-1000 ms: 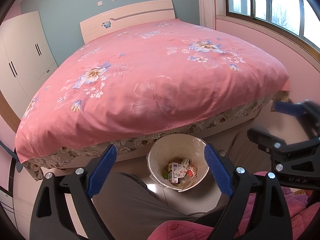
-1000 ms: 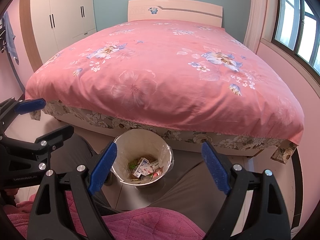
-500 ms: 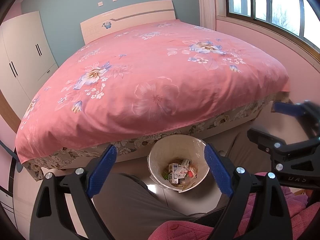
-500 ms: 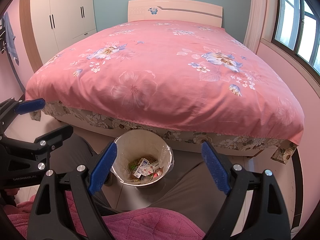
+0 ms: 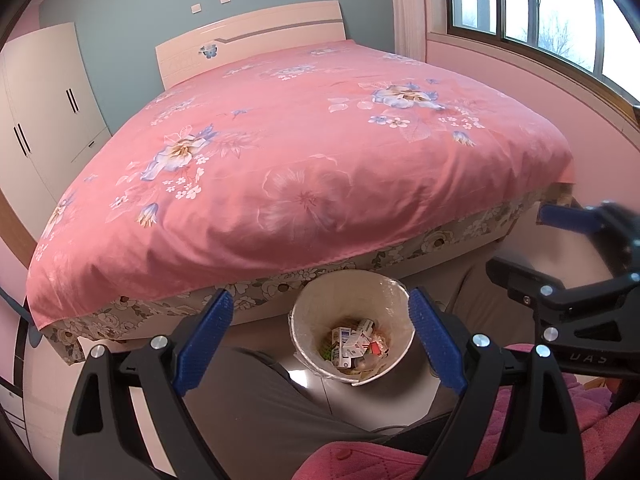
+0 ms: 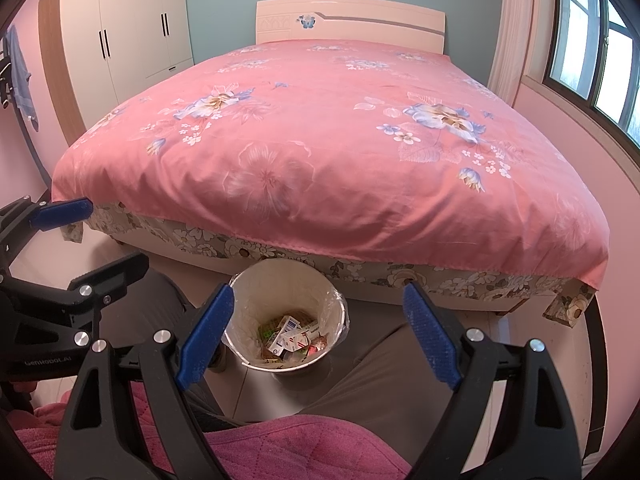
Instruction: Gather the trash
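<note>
A white bin (image 5: pixel 352 304) lined with a clear bag stands on the floor at the foot of the bed, between a person's knees. Small cartons and wrappers (image 5: pixel 354 346) lie in its bottom. My left gripper (image 5: pixel 320 300) hangs above it, open, nothing between its blue pads. In the right wrist view the same bin (image 6: pixel 288 284) with its trash (image 6: pixel 292 338) sits below my right gripper (image 6: pixel 318 292), which is also open and holds nothing. Each gripper shows at the edge of the other's view: the right gripper (image 5: pixel 532 244) and the left gripper (image 6: pixel 92 240).
A wide bed with a pink floral cover (image 6: pixel 320 140) fills the room ahead. The person's grey trouser legs (image 5: pixel 260 408) flank the bin, with a pink quilted garment (image 6: pixel 280 452) below. A white wardrobe (image 6: pixel 132 28) stands left, a window (image 5: pixel 540 12) right.
</note>
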### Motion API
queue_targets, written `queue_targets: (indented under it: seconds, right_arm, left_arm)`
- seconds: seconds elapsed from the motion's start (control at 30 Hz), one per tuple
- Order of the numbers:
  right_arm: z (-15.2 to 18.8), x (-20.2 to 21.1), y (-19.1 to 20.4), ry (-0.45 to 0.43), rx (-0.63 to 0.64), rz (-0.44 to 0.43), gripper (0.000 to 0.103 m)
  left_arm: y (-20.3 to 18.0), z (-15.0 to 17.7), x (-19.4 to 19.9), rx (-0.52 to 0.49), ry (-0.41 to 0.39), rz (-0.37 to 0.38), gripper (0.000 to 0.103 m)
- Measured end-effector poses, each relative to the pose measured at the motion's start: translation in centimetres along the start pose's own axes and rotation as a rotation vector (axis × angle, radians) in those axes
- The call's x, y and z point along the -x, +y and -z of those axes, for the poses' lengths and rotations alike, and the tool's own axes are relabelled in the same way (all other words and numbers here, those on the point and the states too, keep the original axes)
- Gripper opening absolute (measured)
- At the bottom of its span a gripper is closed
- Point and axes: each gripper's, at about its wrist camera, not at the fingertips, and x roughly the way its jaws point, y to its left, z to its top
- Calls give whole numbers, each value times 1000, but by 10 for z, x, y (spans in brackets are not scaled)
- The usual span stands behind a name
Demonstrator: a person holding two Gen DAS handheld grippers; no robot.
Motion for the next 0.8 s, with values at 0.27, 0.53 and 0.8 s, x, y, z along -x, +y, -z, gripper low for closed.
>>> queue_targets:
  seconds: [0.27, 0.53, 0.8]
  right_arm:
    - [-1, 0, 2, 0, -2, 0, 85]
    - [0, 0, 1, 0, -4, 0, 85]
    - [0, 0, 3, 0, -4, 0, 85]
  left_arm:
    - [-1, 2, -1, 8, 4, -4, 91]
    - [-1, 3, -2, 12, 6, -3, 91]
    - [-1, 3, -2, 12, 5, -3, 91]
